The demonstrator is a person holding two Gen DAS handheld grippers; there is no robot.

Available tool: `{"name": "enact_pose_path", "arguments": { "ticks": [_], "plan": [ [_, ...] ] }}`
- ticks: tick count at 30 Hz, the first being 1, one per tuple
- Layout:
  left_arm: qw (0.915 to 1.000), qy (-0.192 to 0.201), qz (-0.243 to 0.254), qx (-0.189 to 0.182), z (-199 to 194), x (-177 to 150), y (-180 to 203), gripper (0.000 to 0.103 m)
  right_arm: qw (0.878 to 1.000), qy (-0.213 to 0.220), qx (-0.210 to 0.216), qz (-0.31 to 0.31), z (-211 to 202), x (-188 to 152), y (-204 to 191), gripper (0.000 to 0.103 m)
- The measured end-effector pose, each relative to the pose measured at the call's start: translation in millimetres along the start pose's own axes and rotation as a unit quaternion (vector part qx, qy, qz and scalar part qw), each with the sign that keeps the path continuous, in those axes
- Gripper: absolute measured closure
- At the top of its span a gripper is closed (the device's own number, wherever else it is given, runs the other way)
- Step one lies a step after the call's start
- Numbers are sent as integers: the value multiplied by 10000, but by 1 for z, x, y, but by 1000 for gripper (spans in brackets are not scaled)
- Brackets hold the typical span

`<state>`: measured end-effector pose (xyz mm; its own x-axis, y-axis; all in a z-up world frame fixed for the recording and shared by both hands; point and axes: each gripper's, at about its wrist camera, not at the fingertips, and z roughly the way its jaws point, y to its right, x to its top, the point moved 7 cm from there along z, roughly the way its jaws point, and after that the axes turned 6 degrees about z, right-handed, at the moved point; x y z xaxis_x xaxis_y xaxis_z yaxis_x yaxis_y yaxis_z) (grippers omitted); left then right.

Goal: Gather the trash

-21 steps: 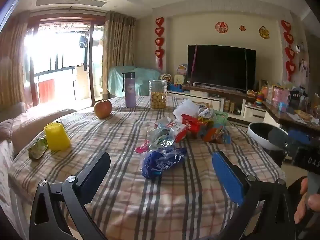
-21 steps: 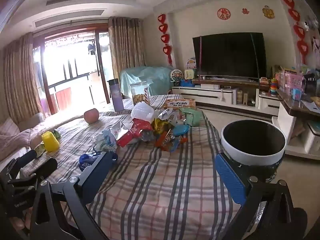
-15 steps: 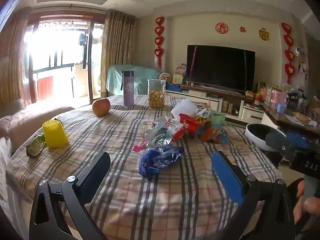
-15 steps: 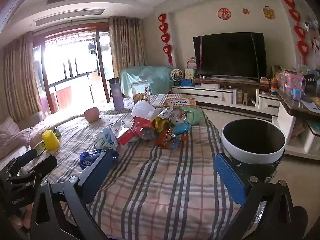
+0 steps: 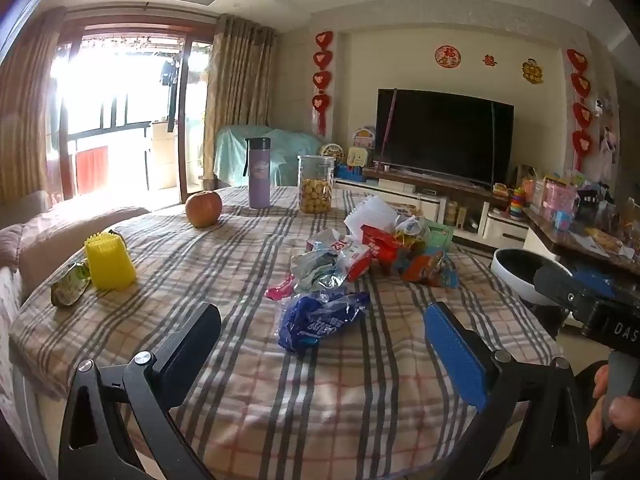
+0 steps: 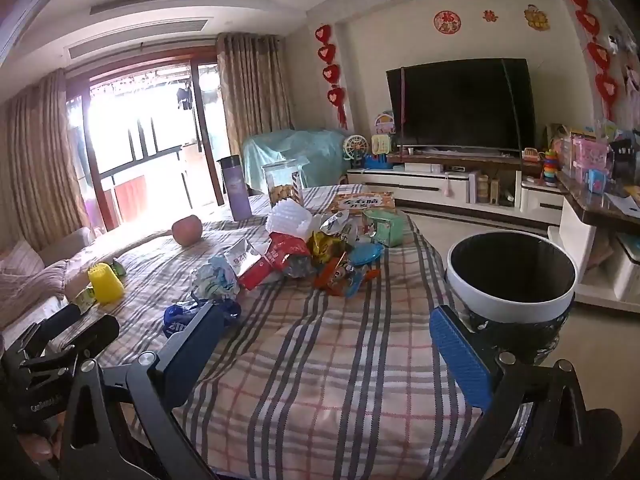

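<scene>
A heap of crumpled snack wrappers [image 5: 376, 248] lies mid-table on the plaid cloth; it also shows in the right wrist view [image 6: 296, 256]. A blue wrapper [image 5: 320, 320] lies nearest, just ahead of my open, empty left gripper [image 5: 320, 340]; in the right wrist view this blue wrapper [image 6: 176, 316] is partly hidden behind my left finger. My right gripper [image 6: 324, 336] is open and empty above the table's near edge. A white-rimmed black trash bin [image 6: 512, 280] stands on the floor right of the table; it also shows in the left wrist view [image 5: 520, 272].
On the table stand a yellow cup [image 5: 109, 260], a green wrapper [image 5: 68, 284], an apple [image 5: 203, 208], a purple bottle [image 5: 259, 172], a snack jar [image 5: 316, 190], a green box [image 6: 384, 226] and a flat orange box [image 6: 364, 202]. A sofa lies left, a TV cabinet behind.
Both grippers have drifted slightly; the blue wrapper sits a little lower and closer in the left wrist view. Both grippers stay open and empty.
</scene>
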<state>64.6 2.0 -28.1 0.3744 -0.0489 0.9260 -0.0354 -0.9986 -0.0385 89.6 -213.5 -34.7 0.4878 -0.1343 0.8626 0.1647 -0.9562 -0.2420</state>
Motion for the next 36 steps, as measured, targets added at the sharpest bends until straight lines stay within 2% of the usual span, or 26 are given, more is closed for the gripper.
{"name": "enact_pose_path", "arguments": {
  "ticks": [36],
  "plan": [
    [10000, -38, -4, -27, 0, -2, -2, 1, 9998, -51, 184, 97, 2, -2, -3, 0]
  ]
}}
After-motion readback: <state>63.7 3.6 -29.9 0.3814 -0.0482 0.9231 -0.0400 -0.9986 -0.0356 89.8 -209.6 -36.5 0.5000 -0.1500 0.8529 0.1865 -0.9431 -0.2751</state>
